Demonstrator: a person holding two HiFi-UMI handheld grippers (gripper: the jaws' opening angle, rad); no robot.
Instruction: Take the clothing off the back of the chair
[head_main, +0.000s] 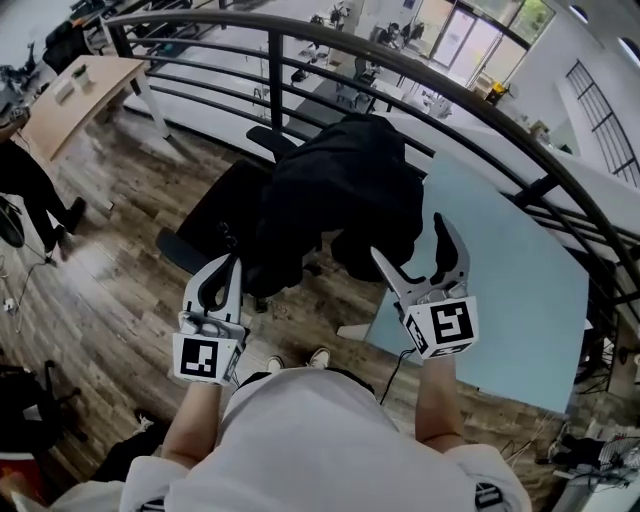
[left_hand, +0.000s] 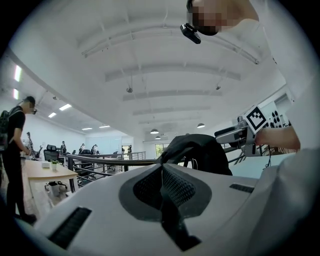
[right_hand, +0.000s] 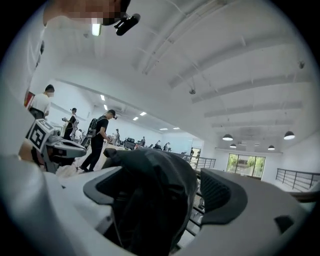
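Note:
A black garment (head_main: 345, 190) hangs in a bunch over the back of a black office chair (head_main: 215, 215), straight ahead of me. My right gripper (head_main: 410, 238) stands open at the garment's lower right edge. In the right gripper view the dark cloth (right_hand: 155, 190) fills the gap between the spread jaws, and the pads do not press on it. My left gripper (head_main: 228, 268) is shut and empty, just left of the garment and above the chair seat. The left gripper view shows its pads (left_hand: 172, 187) meeting, with the garment (left_hand: 205, 152) beyond them.
A curved black railing (head_main: 300, 40) runs behind the chair. A light-blue table (head_main: 500, 290) lies to the right, close to my right hand. A wooden desk (head_main: 80, 95) and a standing person (head_main: 30, 190) are at the far left. The floor is wood plank.

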